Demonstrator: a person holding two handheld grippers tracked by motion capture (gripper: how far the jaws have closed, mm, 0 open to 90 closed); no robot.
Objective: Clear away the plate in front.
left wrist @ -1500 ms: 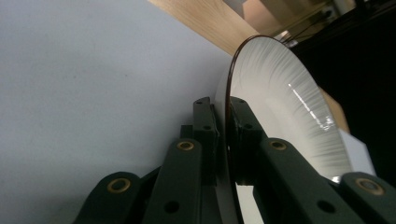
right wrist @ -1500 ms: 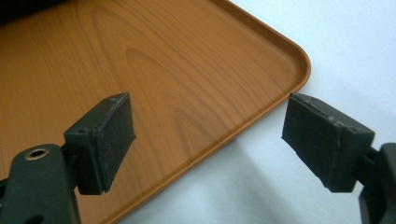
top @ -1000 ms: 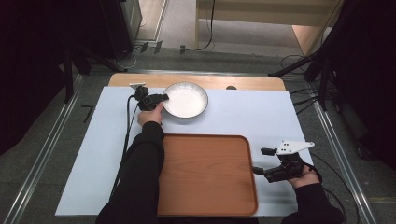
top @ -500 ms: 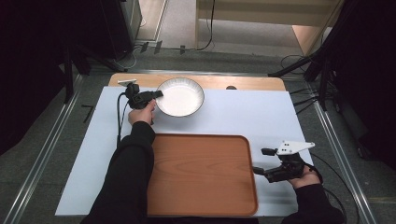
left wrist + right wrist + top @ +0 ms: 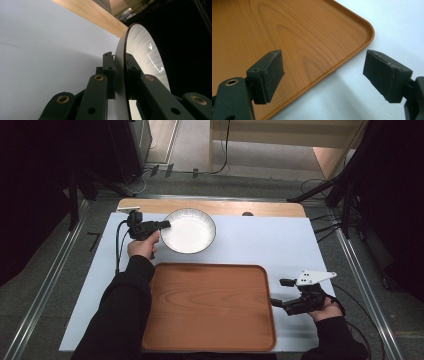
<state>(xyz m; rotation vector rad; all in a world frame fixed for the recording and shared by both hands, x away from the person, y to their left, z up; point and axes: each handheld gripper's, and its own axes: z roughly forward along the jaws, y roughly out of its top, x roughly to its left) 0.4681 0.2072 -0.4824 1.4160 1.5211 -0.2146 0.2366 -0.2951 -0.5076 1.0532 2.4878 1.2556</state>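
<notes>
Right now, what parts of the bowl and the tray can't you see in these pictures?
- White bowl: left gripper view shows it edge-on, its near rim hidden between the left gripper pads; its underside is unseen in the high view.
- Wooden tray: right gripper view cuts it off at the top and left edges; one corner shows between the open right gripper jaws.
- Small dark spot on the table's far edge: too small to identify.

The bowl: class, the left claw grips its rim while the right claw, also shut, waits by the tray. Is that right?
Not quite. The left claw does grip the bowl rim, but the right claw is open, pads wide apart by the tray corner, as the right gripper view shows.
</notes>
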